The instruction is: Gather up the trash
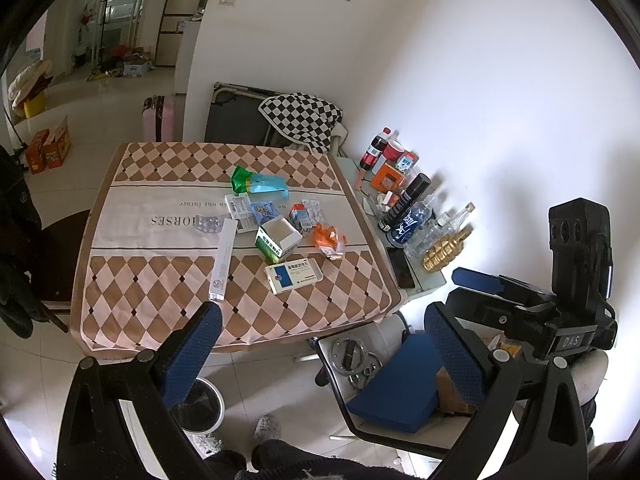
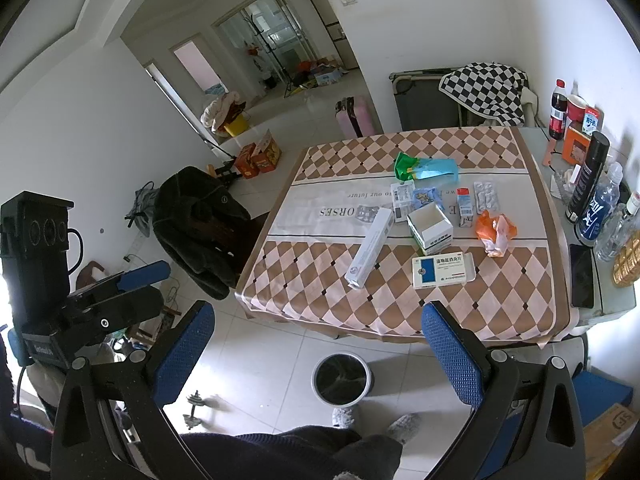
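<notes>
Trash lies on the checked tablecloth (image 1: pixel 160 300) (image 2: pixel 500 300): a long white box (image 1: pixel 222 259) (image 2: pixel 370 247), a blue-and-white medicine box (image 1: pixel 294 275) (image 2: pixel 442 270), an open green-and-white carton (image 1: pixel 278 239) (image 2: pixel 430 228), an orange wrapper (image 1: pixel 330 240) (image 2: pixel 496 234), blister packs (image 2: pixel 486 195), and green and blue bags (image 1: pixel 256 182) (image 2: pixel 424 168). A round bin with a black liner (image 2: pixel 340 378) (image 1: pixel 200 406) stands on the floor before the table. My left gripper (image 1: pixel 322 316) and right gripper (image 2: pixel 318 316) hang open and empty above the table's near edge.
A side table (image 1: pixel 434 278) at the right carries bottles (image 1: pixel 416 220), a cola bottle (image 2: pixel 557 110), a phone (image 2: pixel 582 276) and a gold ornament (image 1: pixel 442 252). A dark coat drapes a chair (image 2: pixel 200 220) at the left. A blue-cushioned chair (image 1: pixel 396 384) and dumbbell (image 2: pixel 196 404) sit nearby.
</notes>
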Tool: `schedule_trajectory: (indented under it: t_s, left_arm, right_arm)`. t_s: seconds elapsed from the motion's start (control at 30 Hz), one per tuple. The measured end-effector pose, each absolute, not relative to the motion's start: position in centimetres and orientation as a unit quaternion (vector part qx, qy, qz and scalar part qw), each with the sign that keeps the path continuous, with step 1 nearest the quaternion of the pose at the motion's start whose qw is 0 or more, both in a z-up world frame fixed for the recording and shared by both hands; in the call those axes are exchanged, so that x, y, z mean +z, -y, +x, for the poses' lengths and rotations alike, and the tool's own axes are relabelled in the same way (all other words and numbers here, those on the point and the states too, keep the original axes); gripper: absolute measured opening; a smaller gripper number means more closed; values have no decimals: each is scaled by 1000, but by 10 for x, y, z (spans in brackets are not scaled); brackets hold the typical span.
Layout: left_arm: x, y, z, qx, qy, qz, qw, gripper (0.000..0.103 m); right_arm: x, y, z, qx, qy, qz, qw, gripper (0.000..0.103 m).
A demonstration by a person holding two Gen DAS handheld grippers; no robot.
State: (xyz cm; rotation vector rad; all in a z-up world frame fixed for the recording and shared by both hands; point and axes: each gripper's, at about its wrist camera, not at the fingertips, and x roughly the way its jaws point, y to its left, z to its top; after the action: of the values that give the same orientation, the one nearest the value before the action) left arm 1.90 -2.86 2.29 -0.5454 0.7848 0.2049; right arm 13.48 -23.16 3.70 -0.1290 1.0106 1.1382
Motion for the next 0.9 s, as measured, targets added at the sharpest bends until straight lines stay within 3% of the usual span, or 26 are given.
schedule_trajectory:
  t_s: [0.9]
  left_arm:
    - [23,31,21,91,-382,-263,881,103]
  right_arm:
    - [33,236,135,506,-464,-53,725,103]
